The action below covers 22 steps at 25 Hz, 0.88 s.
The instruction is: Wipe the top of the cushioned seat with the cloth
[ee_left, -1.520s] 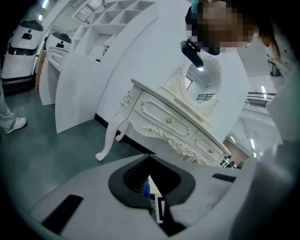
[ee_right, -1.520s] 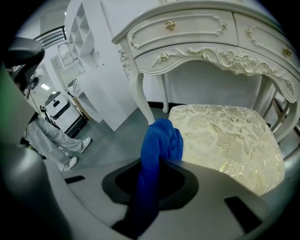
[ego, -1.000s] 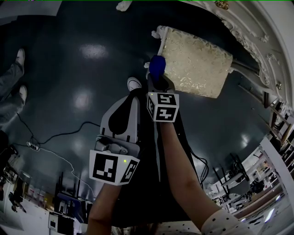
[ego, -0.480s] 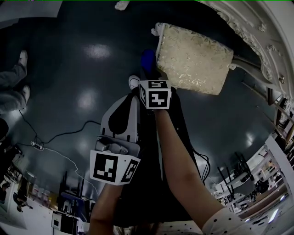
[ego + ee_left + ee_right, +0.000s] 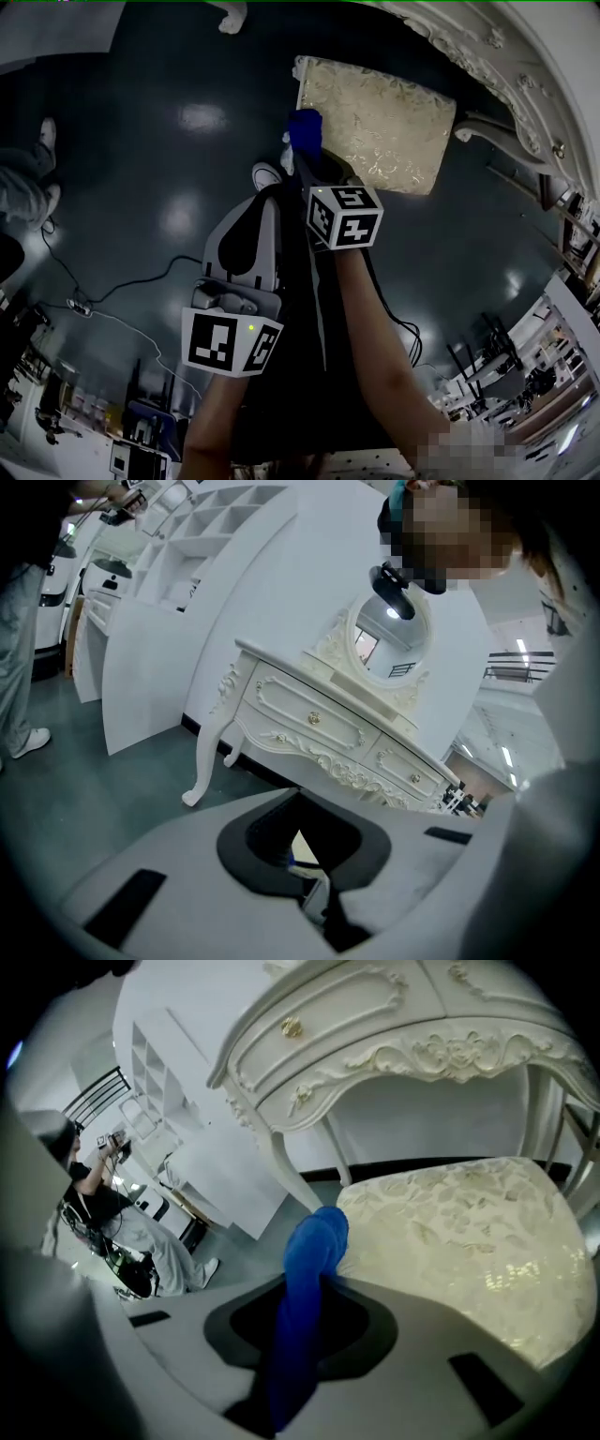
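The cushioned seat [image 5: 375,122] has a cream, gold-patterned top and stands before the white dressing table [image 5: 497,56]. A blue cloth [image 5: 304,131] hangs bunched at the seat's left edge, and my right gripper [image 5: 307,157] is shut on it. In the right gripper view the cloth [image 5: 309,1260] rises out of the jaws of the right gripper [image 5: 298,1340], its tip against the left corner of the seat [image 5: 459,1232]. My left gripper [image 5: 255,220] is held lower, over the dark floor and apart from the seat, jaws shut on nothing.
The dressing table [image 5: 328,724] with its carved legs and oval mirror [image 5: 389,649] stands right behind the seat. A cable [image 5: 122,281] runs over the glossy floor at left. A bystander's shoes [image 5: 42,141] are at far left, and white shelving [image 5: 178,536] stands behind.
My right gripper has shifted slightly along the seat's left edge with the cloth still in it. The left gripper has stayed put.
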Motion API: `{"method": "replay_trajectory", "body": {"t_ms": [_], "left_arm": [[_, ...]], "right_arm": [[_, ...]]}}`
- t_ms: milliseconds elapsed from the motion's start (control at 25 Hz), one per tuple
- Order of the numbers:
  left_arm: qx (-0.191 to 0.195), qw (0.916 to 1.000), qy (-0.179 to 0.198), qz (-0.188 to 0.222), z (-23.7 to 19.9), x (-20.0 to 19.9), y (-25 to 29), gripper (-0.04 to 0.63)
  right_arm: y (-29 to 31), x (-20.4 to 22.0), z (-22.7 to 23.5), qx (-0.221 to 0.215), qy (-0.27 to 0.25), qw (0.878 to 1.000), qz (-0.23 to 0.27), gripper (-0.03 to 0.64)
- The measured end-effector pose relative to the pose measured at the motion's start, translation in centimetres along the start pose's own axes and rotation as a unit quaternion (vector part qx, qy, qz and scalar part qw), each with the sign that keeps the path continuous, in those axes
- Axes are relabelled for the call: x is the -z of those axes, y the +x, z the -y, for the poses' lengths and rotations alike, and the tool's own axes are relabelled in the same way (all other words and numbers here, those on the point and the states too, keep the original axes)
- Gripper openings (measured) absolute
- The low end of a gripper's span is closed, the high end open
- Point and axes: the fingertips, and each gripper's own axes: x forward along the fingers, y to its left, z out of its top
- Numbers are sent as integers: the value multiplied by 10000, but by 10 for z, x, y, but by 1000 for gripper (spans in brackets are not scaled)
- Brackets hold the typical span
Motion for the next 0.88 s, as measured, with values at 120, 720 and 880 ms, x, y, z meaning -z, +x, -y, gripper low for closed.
{"method": "replay_trajectory", "body": {"t_ms": [120,720,880], "left_arm": [[84,9999,103,75,22,-11,11,-5],[741,9891,1134,576,182,-118,55,-5],[973,9824,1437,693,218,-149,40,-5]], "right_arm": [[-38,-19,25,33,278,9991,313,86],[-258,-138,79,764,-48,9888,1283,86],[-321,-175,71,872,-196,9816,1687,86]]}}
